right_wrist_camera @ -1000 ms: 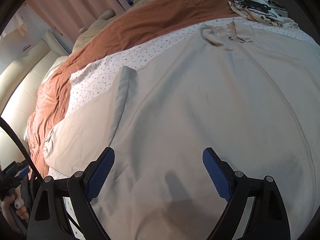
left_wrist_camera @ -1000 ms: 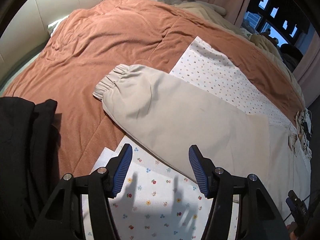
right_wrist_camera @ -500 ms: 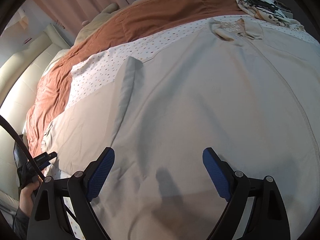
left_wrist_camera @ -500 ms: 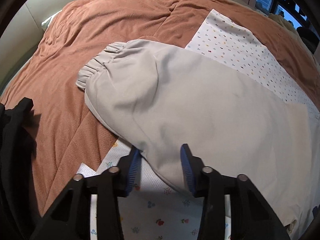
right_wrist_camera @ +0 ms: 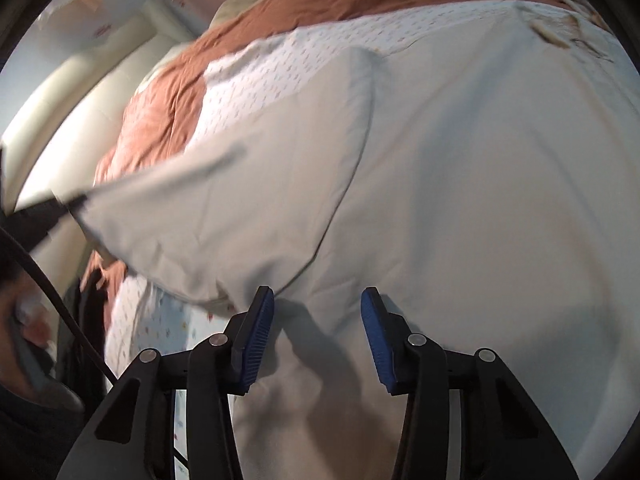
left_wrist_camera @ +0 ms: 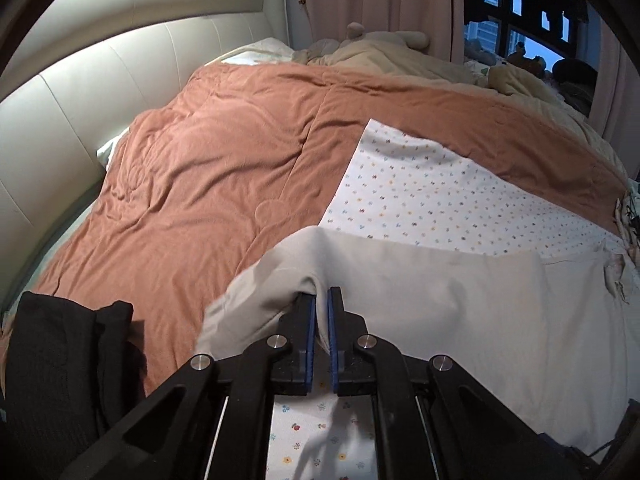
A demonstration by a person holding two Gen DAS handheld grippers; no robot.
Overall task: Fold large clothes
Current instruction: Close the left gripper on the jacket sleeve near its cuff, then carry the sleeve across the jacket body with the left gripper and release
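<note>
A large beige jacket (left_wrist_camera: 460,300) lies spread on a white flower-print sheet (left_wrist_camera: 420,184) on the bed. My left gripper (left_wrist_camera: 322,298) is shut on the jacket's sleeve (left_wrist_camera: 276,280) and holds a fold of it off the bed, with cloth draping down on both sides of the pads. In the right wrist view the raised sleeve (right_wrist_camera: 240,208) stretches left to the blurred left gripper (right_wrist_camera: 52,208). My right gripper (right_wrist_camera: 318,314) hovers low over the jacket's body (right_wrist_camera: 480,200) near the armpit. Its jaws are closing, with cloth under them and a wide gap between the pads.
A rust-brown duvet (left_wrist_camera: 208,168) covers most of the bed. A cream padded headboard (left_wrist_camera: 80,88) runs along the left. A black garment (left_wrist_camera: 60,360) lies at the near left edge. Beige bedding and soft toys (left_wrist_camera: 380,44) pile up by the curtains and window (left_wrist_camera: 520,20).
My left gripper closed on the sleeve and lifted it, so the cuff no longer lies flat. My right gripper sank closer to the jacket and its jaws narrowed.
</note>
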